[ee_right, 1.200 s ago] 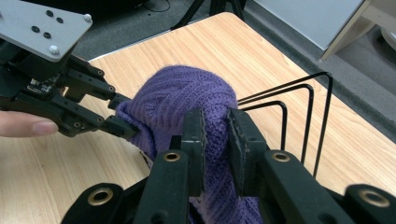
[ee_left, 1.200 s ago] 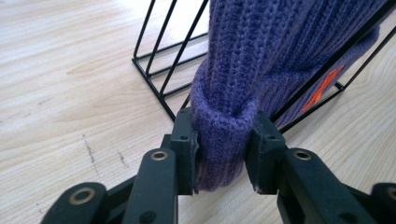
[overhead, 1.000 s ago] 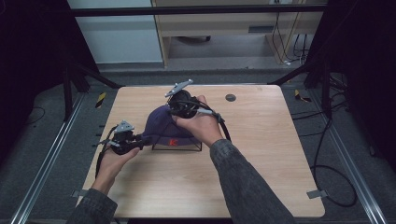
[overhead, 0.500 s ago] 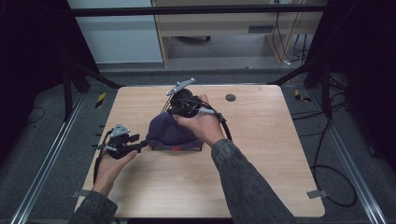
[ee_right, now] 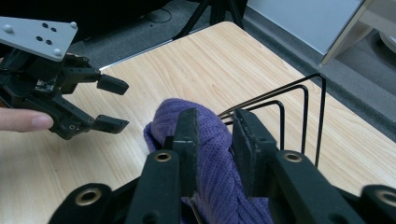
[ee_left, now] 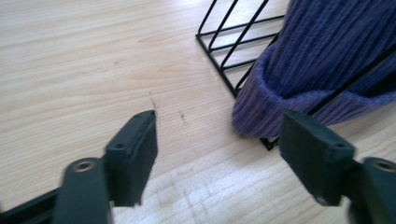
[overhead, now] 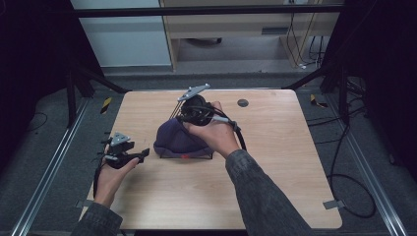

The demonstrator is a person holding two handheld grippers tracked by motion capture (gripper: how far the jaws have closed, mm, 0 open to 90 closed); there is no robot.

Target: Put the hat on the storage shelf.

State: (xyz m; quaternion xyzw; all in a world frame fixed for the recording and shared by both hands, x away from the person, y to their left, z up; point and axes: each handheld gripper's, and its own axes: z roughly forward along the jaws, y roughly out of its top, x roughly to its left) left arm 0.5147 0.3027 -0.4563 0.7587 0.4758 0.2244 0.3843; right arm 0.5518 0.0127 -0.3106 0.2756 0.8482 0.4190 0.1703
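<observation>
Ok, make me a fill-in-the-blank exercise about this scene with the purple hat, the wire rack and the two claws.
1. The right claw is shut on the knitted purple ____.
2. The beanie is draped over a black wire ____.
3. The left claw has its jaws ____, holding nothing.
4. The rack stands on a ____ table.

Missing words: beanie; rack; open; wooden

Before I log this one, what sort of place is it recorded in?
Most likely a lab or data-recording workspace: a bare wooden table fenced by a dark metal frame, loose cables on grey floor, and a person pinching a purple knit hat with the right gripper.
</observation>
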